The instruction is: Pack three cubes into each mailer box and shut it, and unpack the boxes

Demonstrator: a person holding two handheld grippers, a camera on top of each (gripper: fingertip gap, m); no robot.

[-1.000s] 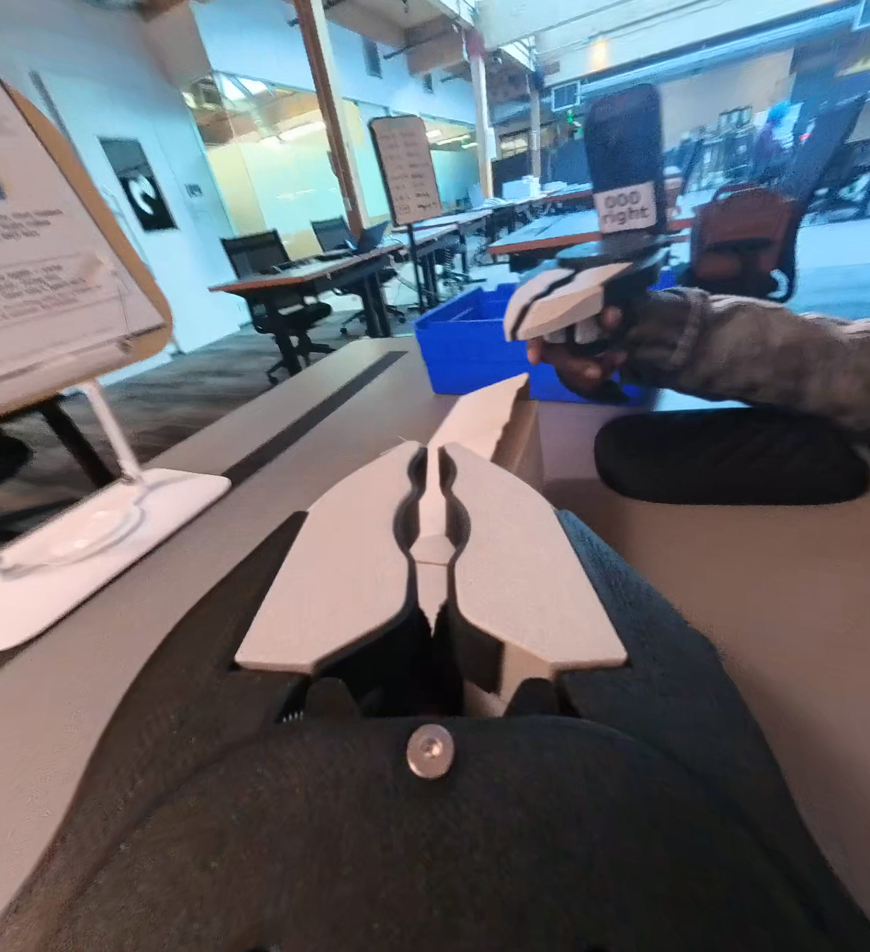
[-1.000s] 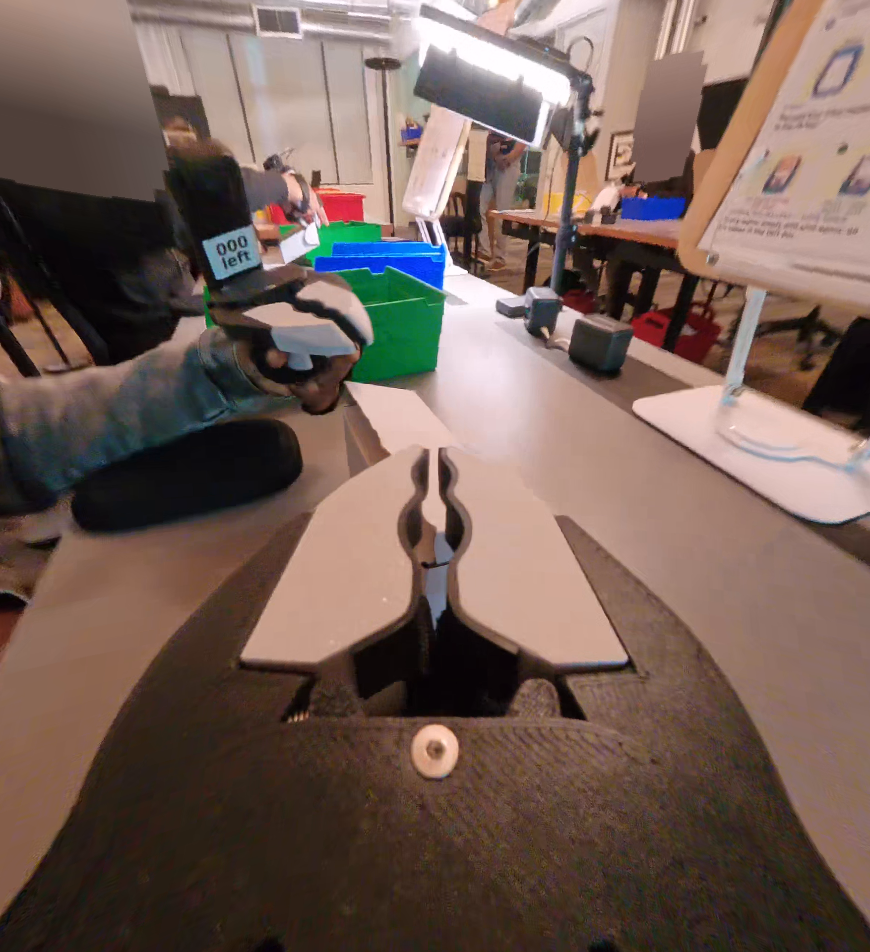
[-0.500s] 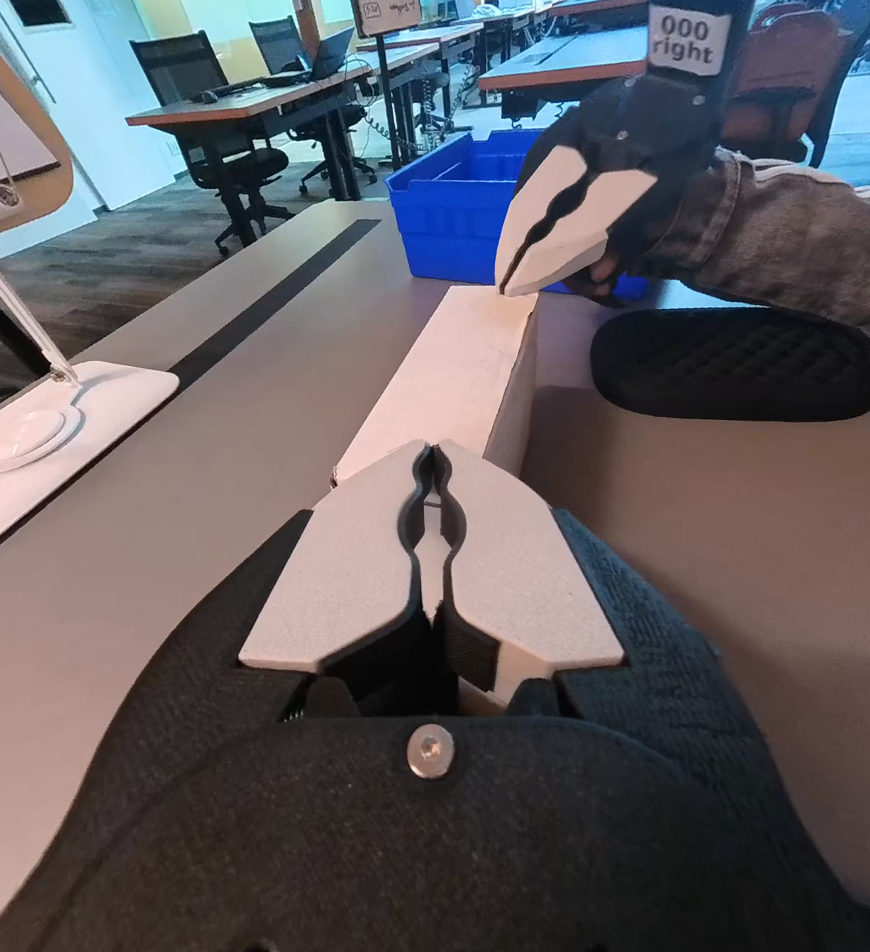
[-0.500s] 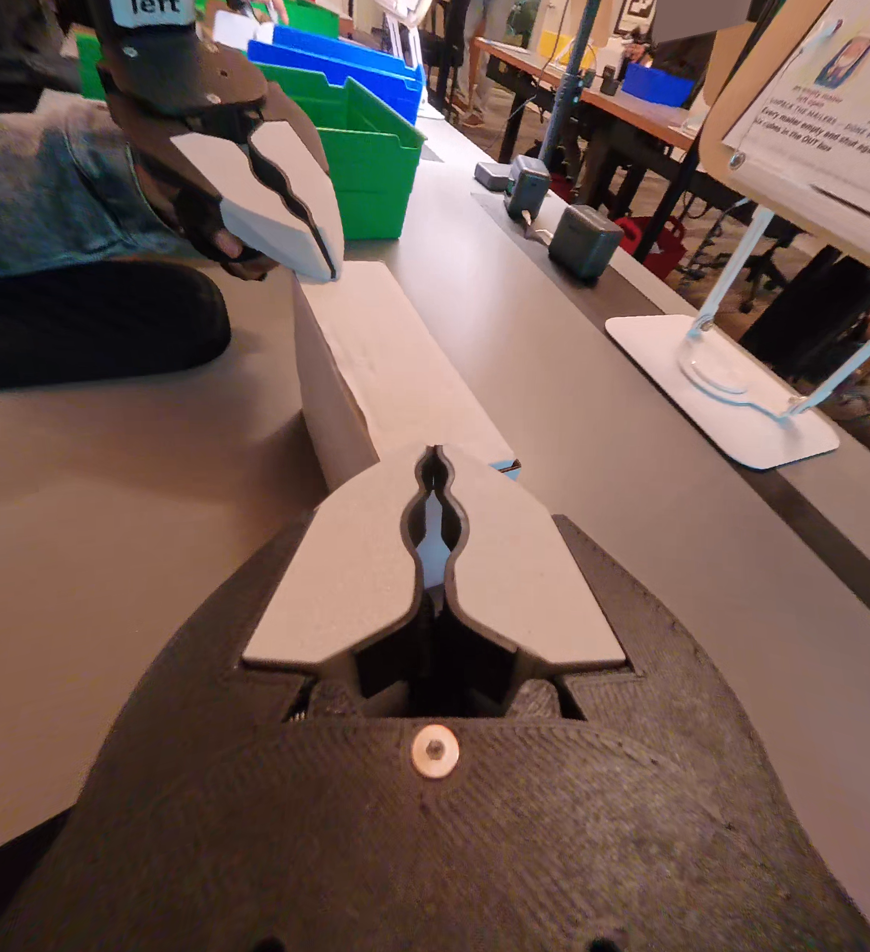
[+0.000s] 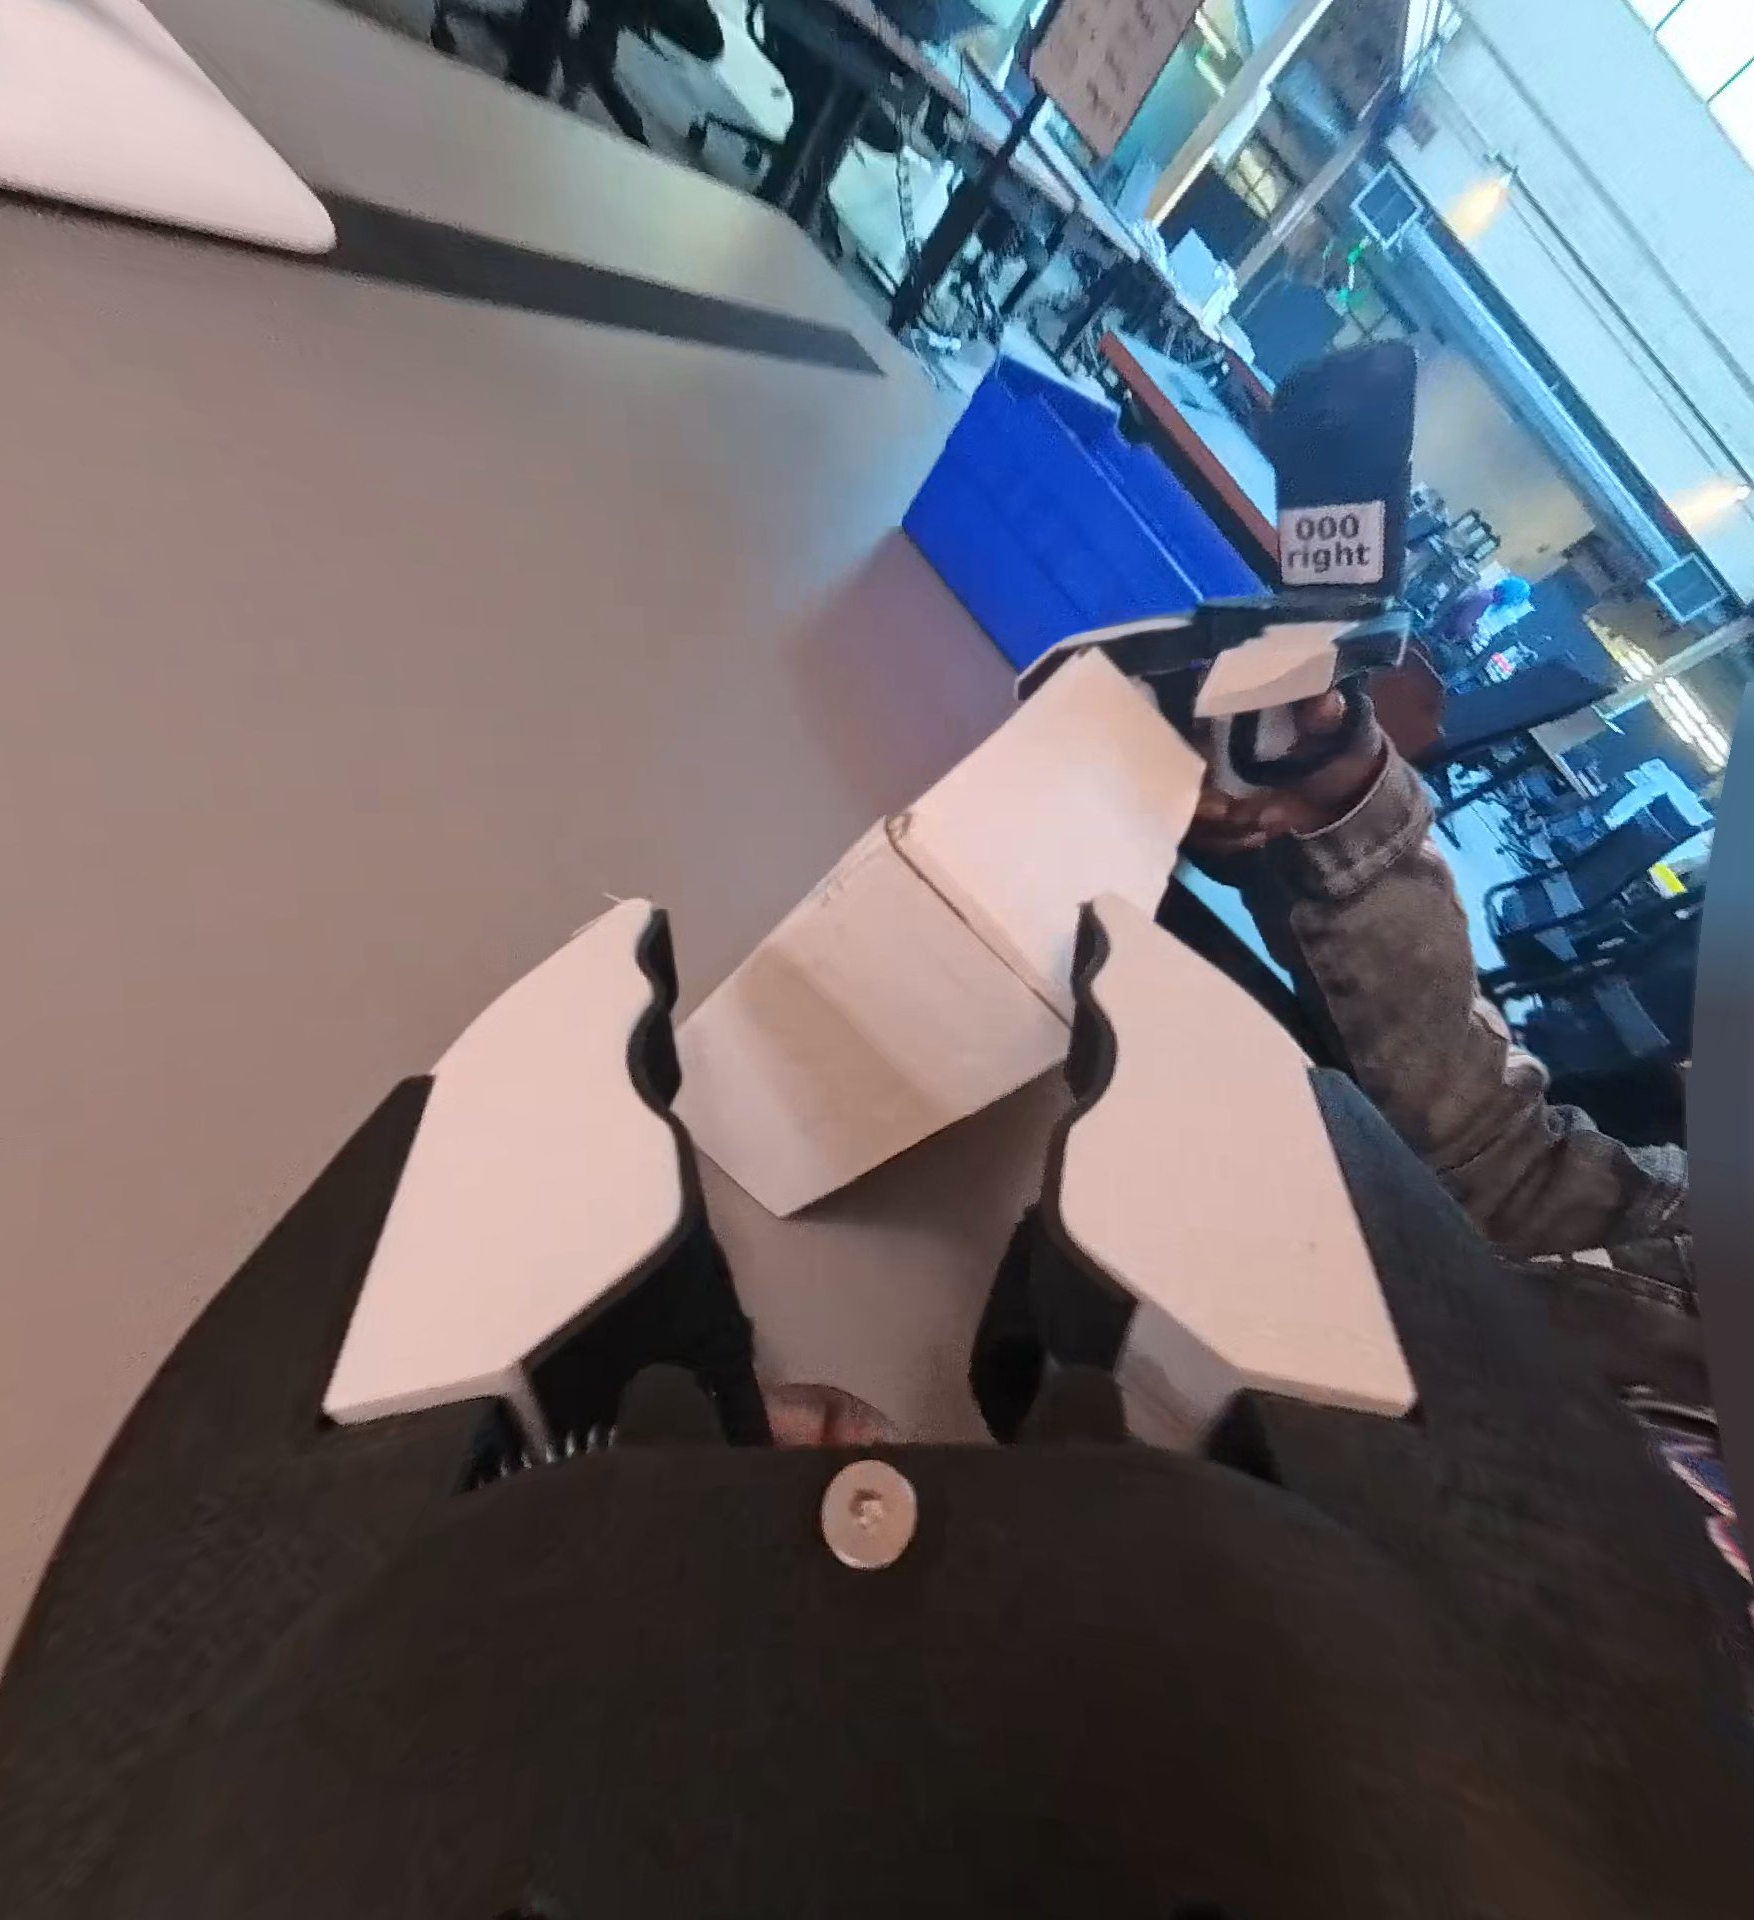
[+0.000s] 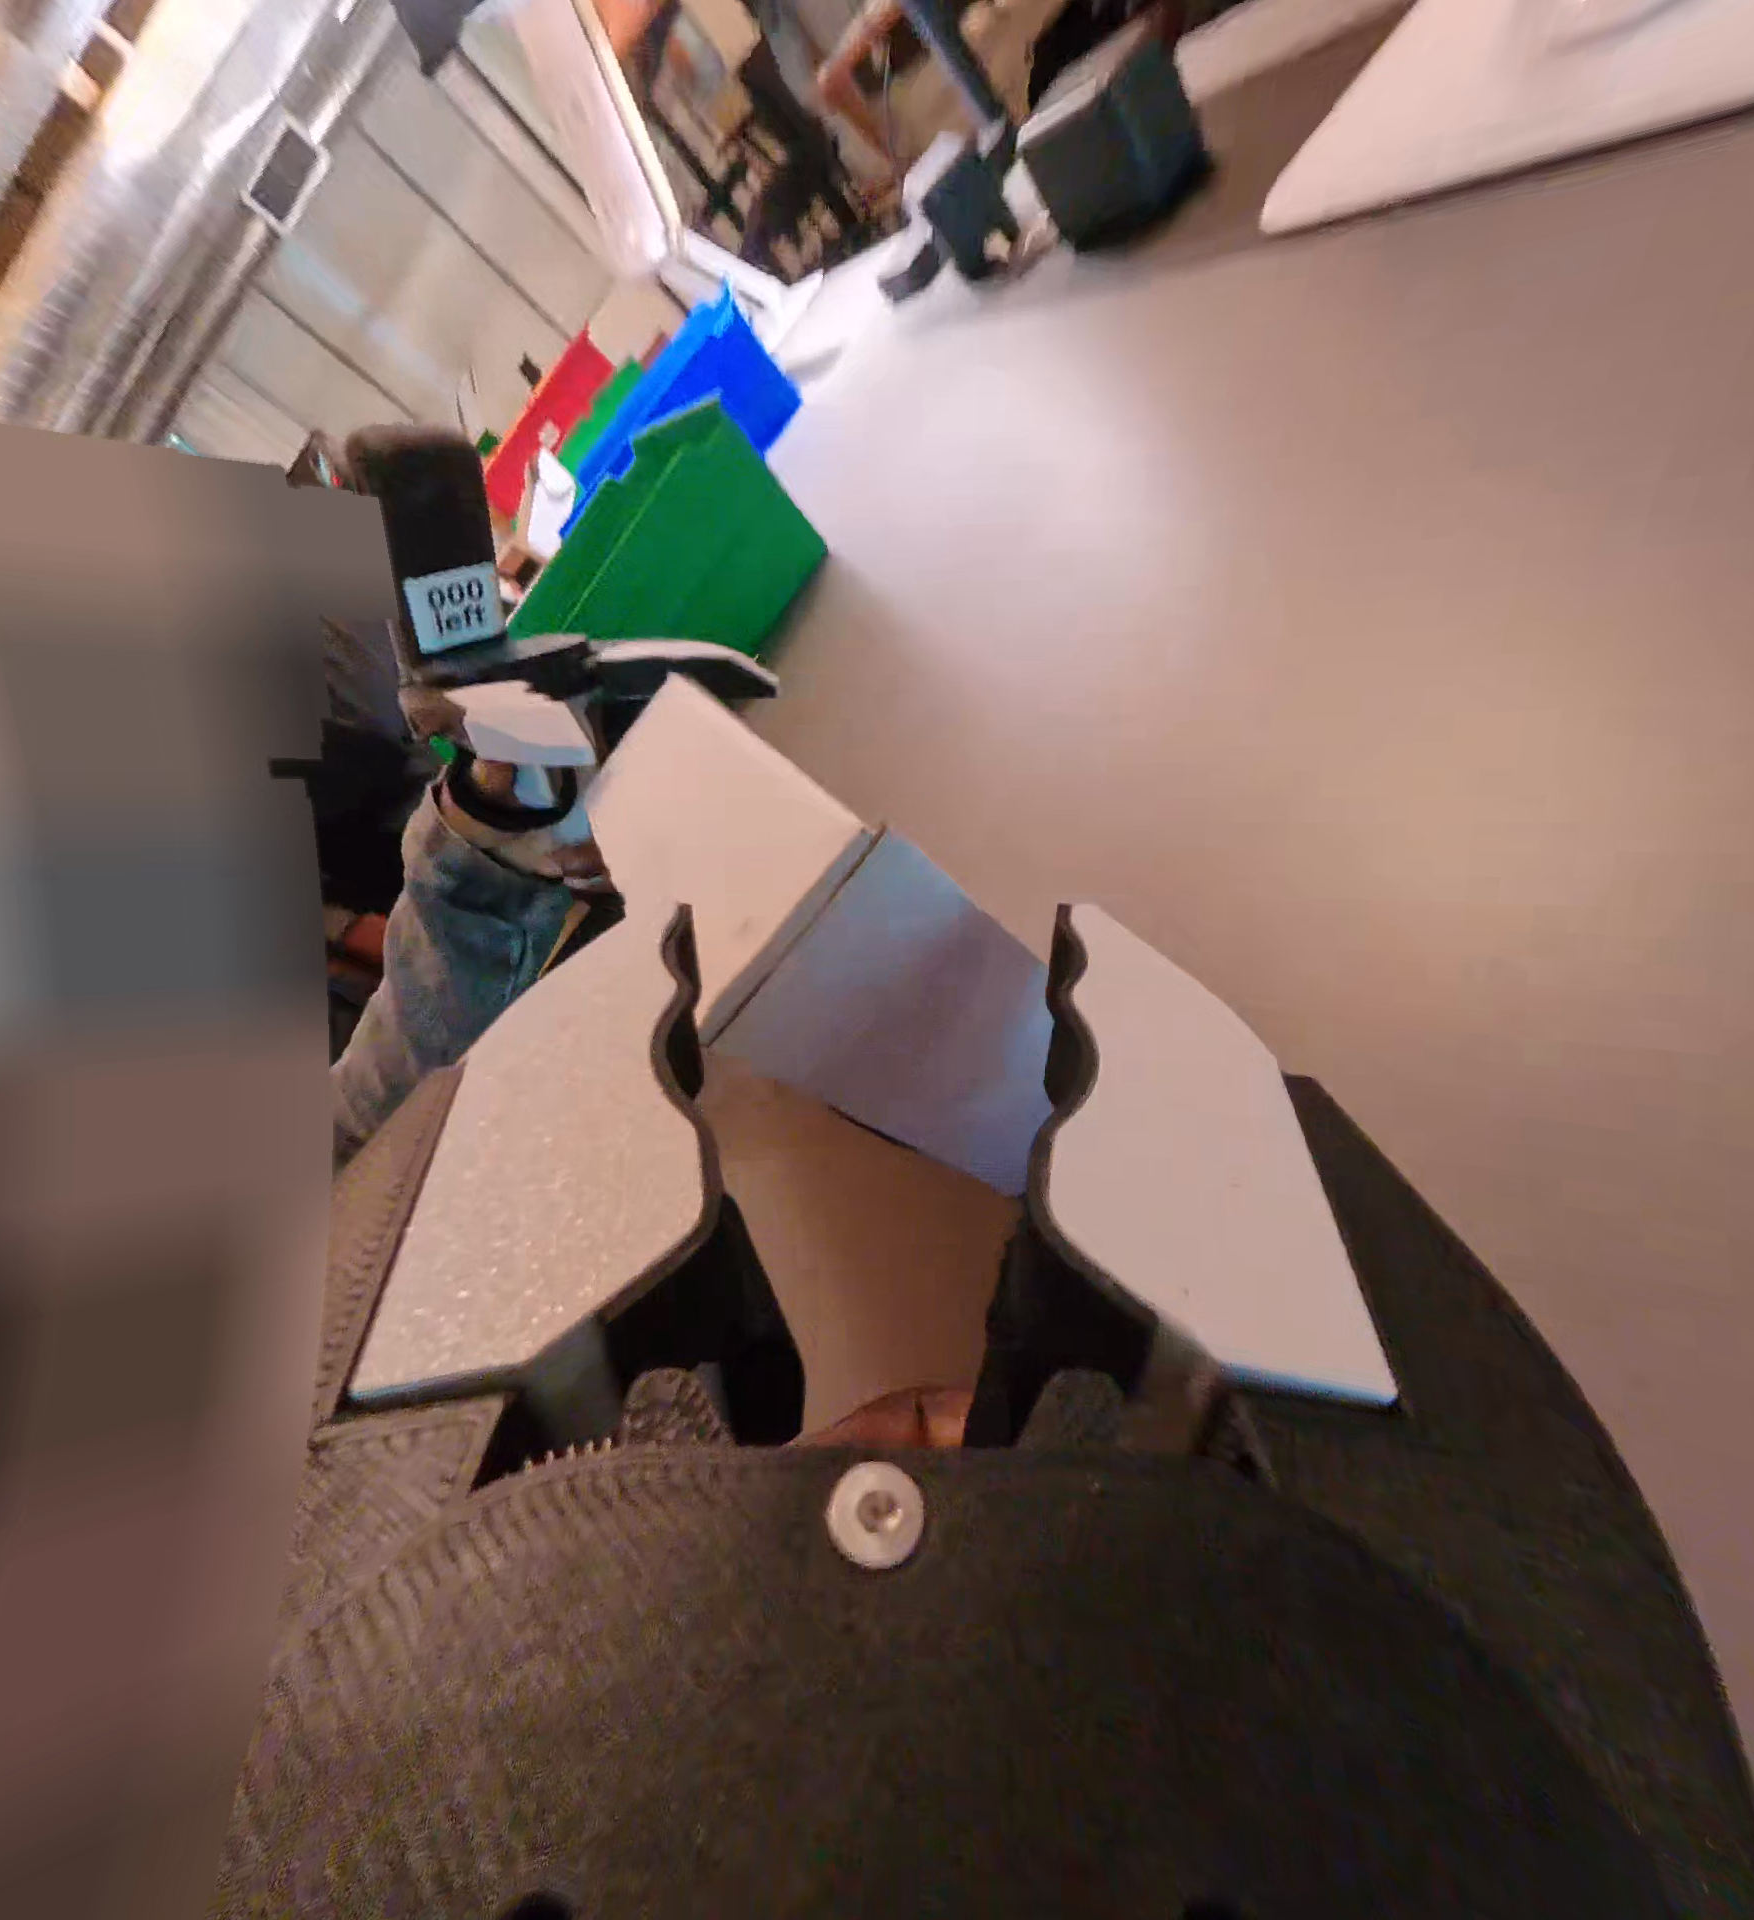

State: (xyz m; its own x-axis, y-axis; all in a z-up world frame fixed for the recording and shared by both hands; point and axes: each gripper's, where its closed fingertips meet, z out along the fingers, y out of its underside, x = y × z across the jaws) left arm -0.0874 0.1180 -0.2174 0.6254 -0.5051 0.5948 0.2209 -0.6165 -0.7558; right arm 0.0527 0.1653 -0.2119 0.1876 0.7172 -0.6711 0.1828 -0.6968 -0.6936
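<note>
Above grey table [image 5: 333, 623], both tilted grippers gape, straddling white mailer box [image 5: 883, 1049] ends.

Mounted on each gripper, tilted, close over opposite ends of the white mailer box [image 5: 966, 935]; facing one another along it; sharing box [image 6: 811, 914] and grey table [image 5: 333, 623].

Both claws, left [image 5: 871, 1023] and right [image 6: 871, 1023], now spread around the mailer box [image 5: 966, 935] ends
</note>
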